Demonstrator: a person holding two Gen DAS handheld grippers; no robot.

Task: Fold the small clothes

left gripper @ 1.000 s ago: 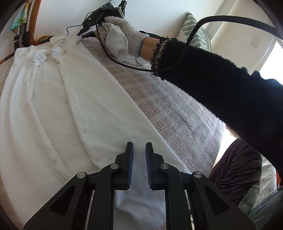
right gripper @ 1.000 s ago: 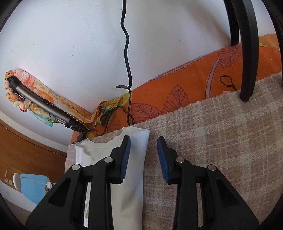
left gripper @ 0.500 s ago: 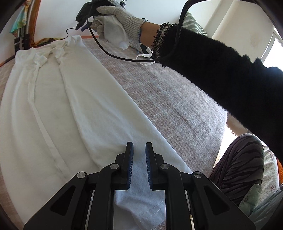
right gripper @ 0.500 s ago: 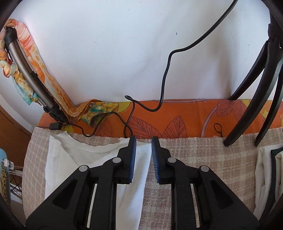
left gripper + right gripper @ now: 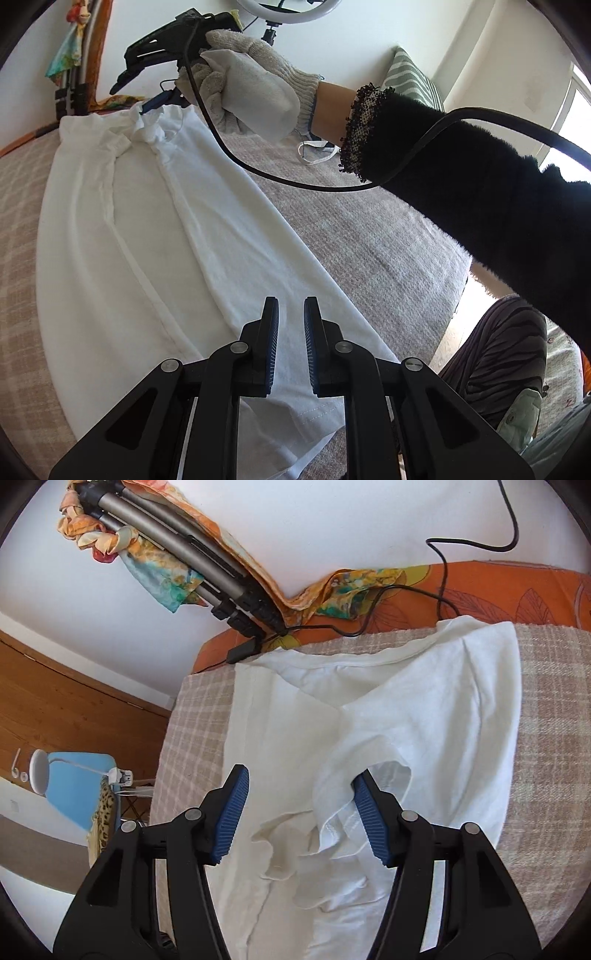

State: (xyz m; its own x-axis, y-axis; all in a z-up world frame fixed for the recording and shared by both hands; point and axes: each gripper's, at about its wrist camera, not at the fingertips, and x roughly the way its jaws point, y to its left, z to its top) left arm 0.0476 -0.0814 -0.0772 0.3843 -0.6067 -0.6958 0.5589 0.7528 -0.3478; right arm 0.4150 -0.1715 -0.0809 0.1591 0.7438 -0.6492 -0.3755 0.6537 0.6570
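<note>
Left wrist camera: we see our left gripper point(image 5: 290, 343) hanging low over the near end of the white shirt point(image 5: 155, 236), its blue pads a little apart and holding nothing. The shirt lies long and flat on the checked blanket point(image 5: 369, 236). Far off, our gloved right hand point(image 5: 251, 96) holds the right gripper point(image 5: 299, 812) over the collar end. Its jaws are wide, one on each side of a bunched sleeve point(image 5: 354, 794).
</note>
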